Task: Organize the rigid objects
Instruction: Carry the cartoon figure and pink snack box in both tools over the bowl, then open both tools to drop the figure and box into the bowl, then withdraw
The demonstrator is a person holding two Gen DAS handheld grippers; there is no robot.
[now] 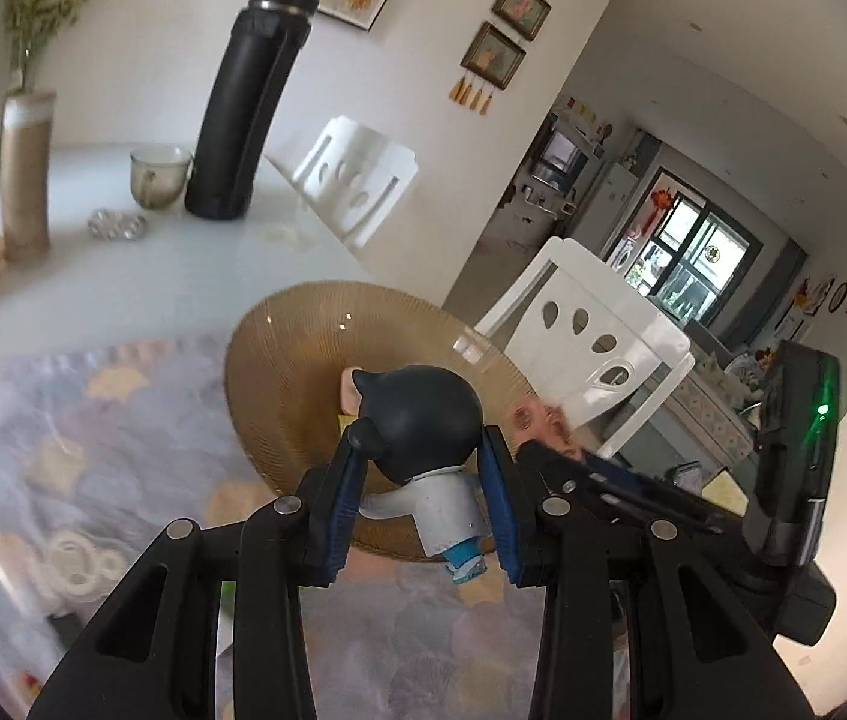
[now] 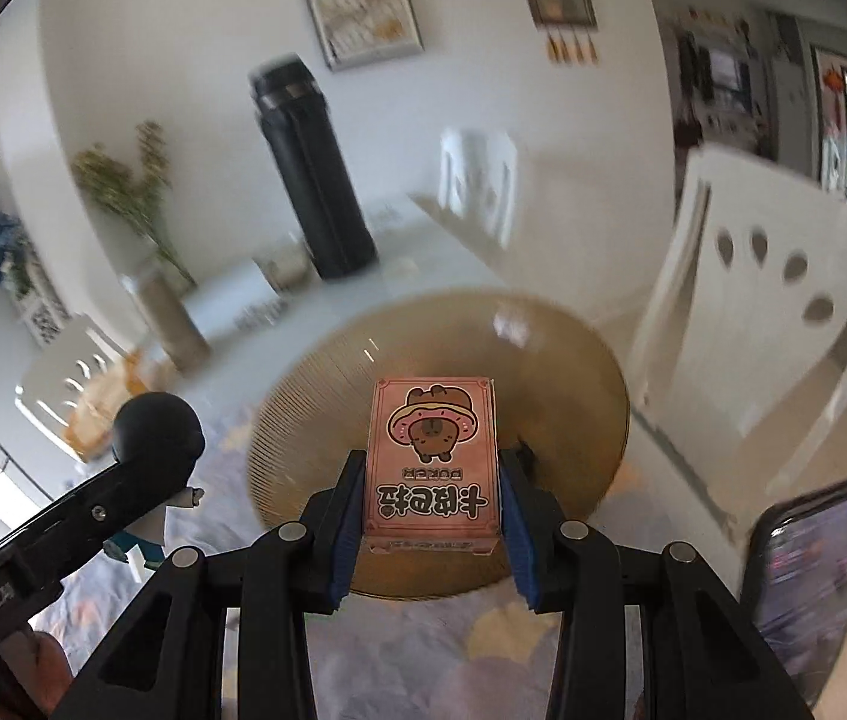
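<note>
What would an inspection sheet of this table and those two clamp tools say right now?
Surface: white table with patterned cloth.
Job's things: amber plate; toy figure; pink card box.
Clutter: black flask, cup, vase, phone.
Grippers: left hand-held gripper shut on the figure; right hand-held gripper shut on the box, both over the plate.
Cables: nothing seen.
Surroundings: white chairs, framed pictures.

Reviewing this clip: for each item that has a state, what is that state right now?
left gripper: shut on the figurine.
figurine: held above the amber plate.
right gripper: shut on the card box.
card box: closed, held over the plate.
amber plate: on the table.
black flask: upright, capped.
</note>
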